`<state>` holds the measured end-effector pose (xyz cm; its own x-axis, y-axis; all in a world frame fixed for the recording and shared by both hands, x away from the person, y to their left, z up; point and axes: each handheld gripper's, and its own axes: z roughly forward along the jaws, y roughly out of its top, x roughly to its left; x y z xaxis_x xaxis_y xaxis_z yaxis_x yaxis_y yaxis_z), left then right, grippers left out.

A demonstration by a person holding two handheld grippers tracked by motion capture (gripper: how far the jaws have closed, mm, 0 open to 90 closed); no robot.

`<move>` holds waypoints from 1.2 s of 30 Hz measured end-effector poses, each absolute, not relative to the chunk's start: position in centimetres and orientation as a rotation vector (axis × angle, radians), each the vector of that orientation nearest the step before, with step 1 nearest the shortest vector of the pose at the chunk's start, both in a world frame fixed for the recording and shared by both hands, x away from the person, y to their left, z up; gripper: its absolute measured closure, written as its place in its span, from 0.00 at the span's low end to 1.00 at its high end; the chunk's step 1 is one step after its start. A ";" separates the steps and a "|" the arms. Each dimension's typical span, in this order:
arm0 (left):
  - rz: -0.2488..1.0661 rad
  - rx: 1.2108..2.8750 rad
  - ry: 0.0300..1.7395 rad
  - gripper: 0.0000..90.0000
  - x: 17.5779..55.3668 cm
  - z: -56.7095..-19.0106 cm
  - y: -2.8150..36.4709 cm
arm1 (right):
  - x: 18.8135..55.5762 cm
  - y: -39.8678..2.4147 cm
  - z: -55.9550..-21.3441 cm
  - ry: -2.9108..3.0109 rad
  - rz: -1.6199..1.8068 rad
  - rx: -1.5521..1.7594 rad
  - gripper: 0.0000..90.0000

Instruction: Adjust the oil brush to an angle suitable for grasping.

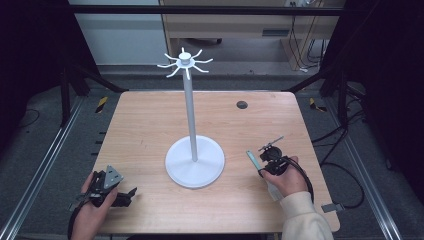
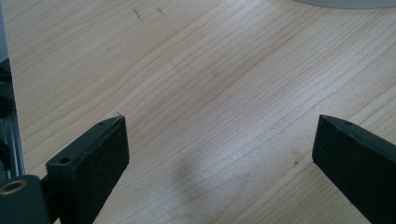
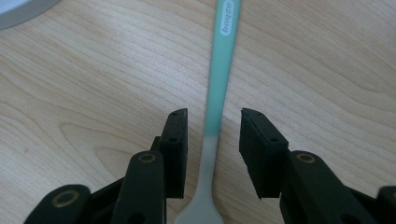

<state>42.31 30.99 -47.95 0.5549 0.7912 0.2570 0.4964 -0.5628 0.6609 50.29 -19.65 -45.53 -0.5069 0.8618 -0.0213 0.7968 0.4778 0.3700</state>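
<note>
**Item: pale-green handled utensil, straddled but not yet pinched**

Right gripper: jaws part-spread, one either side of the utensil's handle, neither visibly touching it. To do the step well, judged: centre the handle between the jaws, close squarely on the narrow neck, lift level.

Left gripper: jaws spread wide over bare wood, nothing between them.

Utensil: slim handle, mint green toward the upper centre of the right gripper view, white toward the bottom edge; lies flat on the table, lower right in the high view.

White hook stand: mid-frame.
</note>
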 end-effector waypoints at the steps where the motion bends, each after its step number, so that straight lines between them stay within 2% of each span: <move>1: 0.743 2.268 1.033 0.04 42.3 -48.0 31.0 | 50.3 -19.7 -45.5 2.519 0.467 1.434 0.72; 13: 0.750 2.264 1.030 0.04 42.3 -47.9 30.9 | 50.7 -19.4 -46.4 2.556 0.400 1.466 0.83; 36: 0.749 2.276 1.027 0.04 42.3 -47.9 30.9 | 51.1 -19.3 -46.8 2.565 0.373 1.470 0.90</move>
<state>42.33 30.87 -47.90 0.5576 0.7863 0.2661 0.4934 -0.5717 0.6555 51.06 -19.30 -46.76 -0.5034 0.8639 -0.0158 0.8236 0.4853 0.2937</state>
